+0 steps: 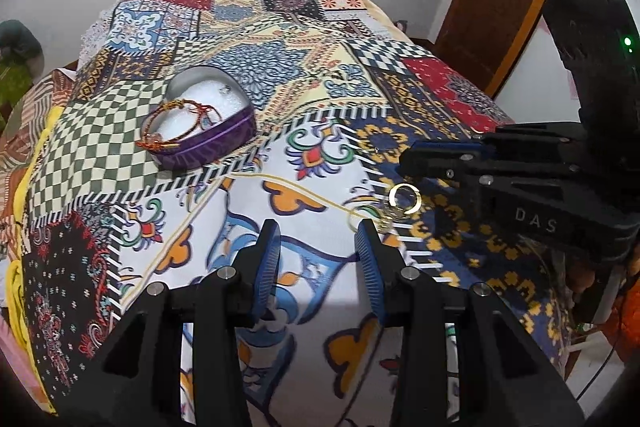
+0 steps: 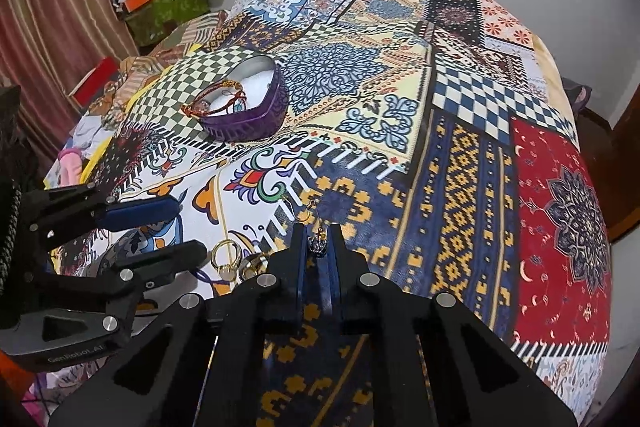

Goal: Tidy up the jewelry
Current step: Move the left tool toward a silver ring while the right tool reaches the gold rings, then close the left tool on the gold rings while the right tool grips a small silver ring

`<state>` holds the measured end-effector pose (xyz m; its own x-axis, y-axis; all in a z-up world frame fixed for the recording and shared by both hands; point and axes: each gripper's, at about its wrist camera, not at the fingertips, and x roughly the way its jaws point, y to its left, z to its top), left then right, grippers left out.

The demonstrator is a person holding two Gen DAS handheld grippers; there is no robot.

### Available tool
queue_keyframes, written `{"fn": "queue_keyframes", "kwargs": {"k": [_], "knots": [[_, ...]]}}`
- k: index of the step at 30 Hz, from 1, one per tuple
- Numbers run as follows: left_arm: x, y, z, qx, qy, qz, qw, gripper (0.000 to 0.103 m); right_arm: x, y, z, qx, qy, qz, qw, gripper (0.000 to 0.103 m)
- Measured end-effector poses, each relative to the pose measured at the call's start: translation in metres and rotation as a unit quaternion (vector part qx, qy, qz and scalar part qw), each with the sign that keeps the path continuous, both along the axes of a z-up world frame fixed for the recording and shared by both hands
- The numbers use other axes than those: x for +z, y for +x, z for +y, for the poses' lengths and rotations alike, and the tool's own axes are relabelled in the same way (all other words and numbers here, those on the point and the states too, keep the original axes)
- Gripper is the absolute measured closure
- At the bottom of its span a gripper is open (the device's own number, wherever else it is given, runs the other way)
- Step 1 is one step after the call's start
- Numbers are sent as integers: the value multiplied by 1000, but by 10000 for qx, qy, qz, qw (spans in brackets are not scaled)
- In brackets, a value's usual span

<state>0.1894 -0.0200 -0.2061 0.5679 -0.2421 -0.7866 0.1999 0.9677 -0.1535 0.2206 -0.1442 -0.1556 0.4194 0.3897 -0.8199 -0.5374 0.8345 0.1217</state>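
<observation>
1. Everything sits on a bed with a busy patchwork bedspread (image 2: 460, 155), no worktop here. The jewelry goes in the purple heart-shaped tin (image 2: 248, 119), open, off to the far left of both tongs
2. Done so far, as far as I can judge – a red-and-gold bracelet (image 1: 176, 127) is draped over the tin's near rim, half in and half hanging out, and a small silvery bit (image 1: 225, 90) lies on the white padding inside
3. Right tongs (image 2: 318, 247) are clenched on a small dark earring (image 2: 319, 245) with a gold hook sticking up from it, pinched right at the tips, low over the blue-and-yellow patch
4. Left tongs (image 1: 318, 239) are released, nothing between them, hovering just beside the little heap of gold rings (image 1: 402, 203)
5. Left to do: the earring needs carrying to the tin, then the gold rings, plus a thin gold chain (image 1: 304, 189) that trails across the white patch towards that heap
6. So I'd call it maybe a third in – most pieces lie outside the tin, and the bracelet could use tucking in properly
</observation>
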Motion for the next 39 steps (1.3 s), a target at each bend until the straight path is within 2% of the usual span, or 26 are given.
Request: {"fn": "queue_keyframes", "kwargs": {"k": [13,19,21,22,31,39], "knots": [[-3,4,-24,-281,57,37,9996,64,13,-10,-25,-274,168,-122,9994,94],[-6,11,-25,-271,-80,28,9996,65,19,-14,-30,-309,234,-200,9990,94],[-7,11,-24,-273,-121,1,9996,71,20,-15,-30,-304,250,-215,9990,94],[-7,12,-24,-271,-105,-11,9996,79,21,-16,-29,-301,252,-224,9990,94],[-2,5,-26,-261,14,-124,9996,79,33,-18,-25,-275,356,-333,9984,94],[18,0,-13,-101,-61,-365,9993,79,54,-20,-16,-231,482,-541,9971,94]]}}
